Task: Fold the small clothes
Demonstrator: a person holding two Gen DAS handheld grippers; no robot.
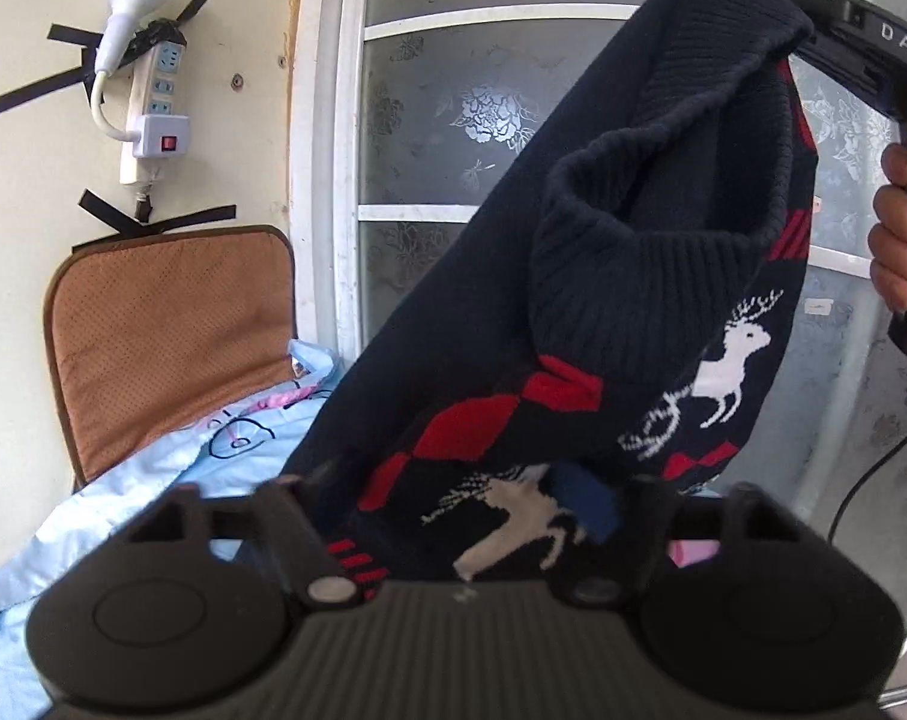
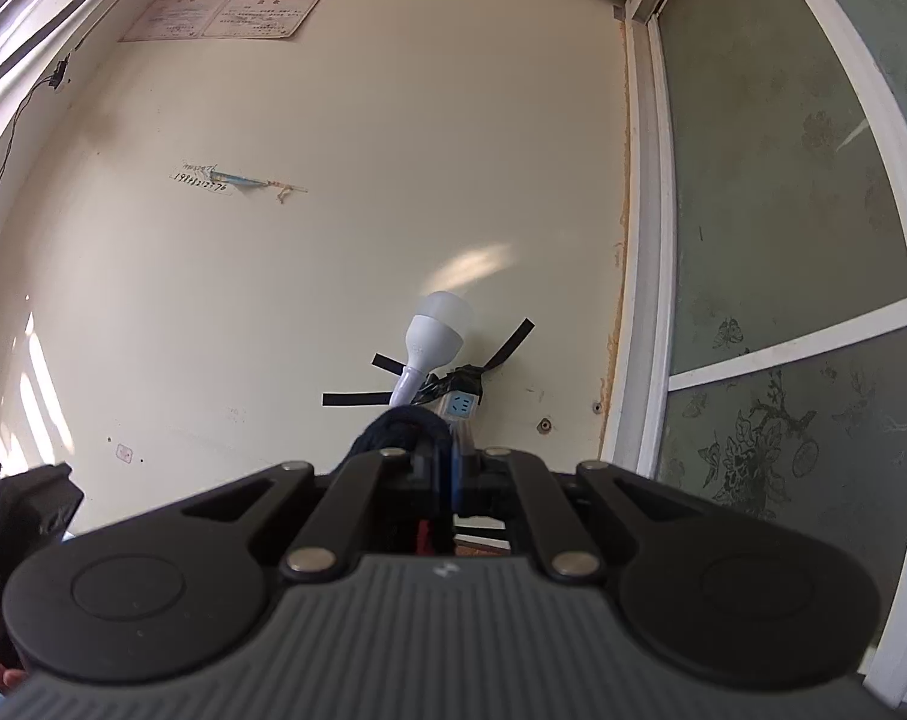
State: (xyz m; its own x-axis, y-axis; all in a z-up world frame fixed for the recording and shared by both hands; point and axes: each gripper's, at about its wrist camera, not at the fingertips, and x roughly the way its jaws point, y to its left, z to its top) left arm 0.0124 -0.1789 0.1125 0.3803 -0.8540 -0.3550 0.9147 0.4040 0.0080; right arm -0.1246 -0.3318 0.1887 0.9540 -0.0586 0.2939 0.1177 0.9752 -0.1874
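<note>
A navy knit sweater [image 1: 603,276] with red diamonds and white reindeer hangs in the air, its ribbed collar gaping toward me. My right gripper [image 1: 813,24] comes in from the upper right and is shut on the sweater's top edge, with a hand [image 1: 903,228] on its grip. In the right wrist view, that gripper [image 2: 435,462] has its fingers together, and a bunch of navy cloth [image 2: 402,426] sticks out past them. My left gripper [image 1: 465,498] is low in the left wrist view. Its fingers stand apart with the sweater's lower part between them, and a blue pad face still shows on the right.
A brown cushion [image 1: 165,336] leans on the cream wall over light blue printed bedding [image 1: 123,510]. A power strip [image 1: 153,90] and a white bulb lamp [image 2: 435,330] are taped to the wall. A white-framed frosted glass door [image 1: 453,120] stands behind the sweater. A black cable [image 1: 861,492] hangs right.
</note>
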